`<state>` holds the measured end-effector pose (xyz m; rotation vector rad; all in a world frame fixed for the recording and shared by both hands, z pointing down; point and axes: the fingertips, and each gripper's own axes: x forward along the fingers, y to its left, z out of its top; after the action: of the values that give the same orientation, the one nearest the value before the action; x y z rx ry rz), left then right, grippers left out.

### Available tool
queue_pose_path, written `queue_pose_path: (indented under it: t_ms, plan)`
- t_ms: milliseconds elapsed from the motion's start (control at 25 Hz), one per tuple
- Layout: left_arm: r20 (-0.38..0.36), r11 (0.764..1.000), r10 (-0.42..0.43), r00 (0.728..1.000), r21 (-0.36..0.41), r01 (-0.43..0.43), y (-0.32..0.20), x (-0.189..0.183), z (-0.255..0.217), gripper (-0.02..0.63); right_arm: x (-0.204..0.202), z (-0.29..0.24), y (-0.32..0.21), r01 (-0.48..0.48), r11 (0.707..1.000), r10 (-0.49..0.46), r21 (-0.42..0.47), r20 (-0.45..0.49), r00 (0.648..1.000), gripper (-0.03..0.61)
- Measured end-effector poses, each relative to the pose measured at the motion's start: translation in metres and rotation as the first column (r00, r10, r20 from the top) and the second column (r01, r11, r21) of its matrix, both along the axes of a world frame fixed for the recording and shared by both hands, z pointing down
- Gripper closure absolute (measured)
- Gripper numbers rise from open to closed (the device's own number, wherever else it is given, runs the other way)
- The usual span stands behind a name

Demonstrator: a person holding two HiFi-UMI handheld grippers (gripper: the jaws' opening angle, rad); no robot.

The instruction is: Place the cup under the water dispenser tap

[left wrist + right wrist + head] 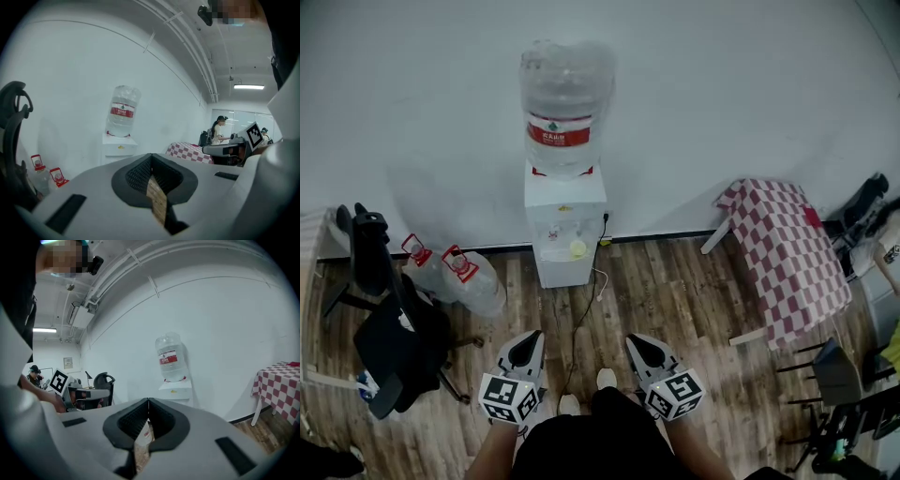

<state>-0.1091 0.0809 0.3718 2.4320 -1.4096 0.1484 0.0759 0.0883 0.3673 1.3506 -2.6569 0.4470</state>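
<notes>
Though the fingers (133, 176) of the left gripper (526, 343) and right gripper (640, 345) are pressed shut, they grip nothing. Well ahead of both stands the white floor-standing water dispenser (565, 230) topped by a clear plastic bottle (562, 103). A small pale yellow object (577, 247) in its tap recess, far beyond the fingers, may be the cup; too small to tell. Judging so, placing looks either unstarted or done; next, confirm where the cup is.

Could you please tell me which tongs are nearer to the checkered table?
Right. The right tongs are down-left of the checkered table in the head view; the left tongs lie farther left, beyond the right ones.
</notes>
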Motion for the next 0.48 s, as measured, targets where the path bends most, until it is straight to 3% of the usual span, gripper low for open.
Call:
queue_pose_path:
  t_ms: [240,480]
  plan:
    - [0.008,0.999,-0.012,1.0,0.04,0.012,0.0052,-0.0025,-0.0133,0.6,-0.0048,-0.0085,0.0011,0.03,0.999,-0.03,0.031,-0.023,0.999,0.557]
    - [0.012,0.999,-0.031,0.999,0.012,0.031,0.0064,0.0057,-0.0049,0.6,-0.0006,-0.0091,-0.0037,0.062,0.998,-0.062,0.02,-0.039,0.997,0.557]
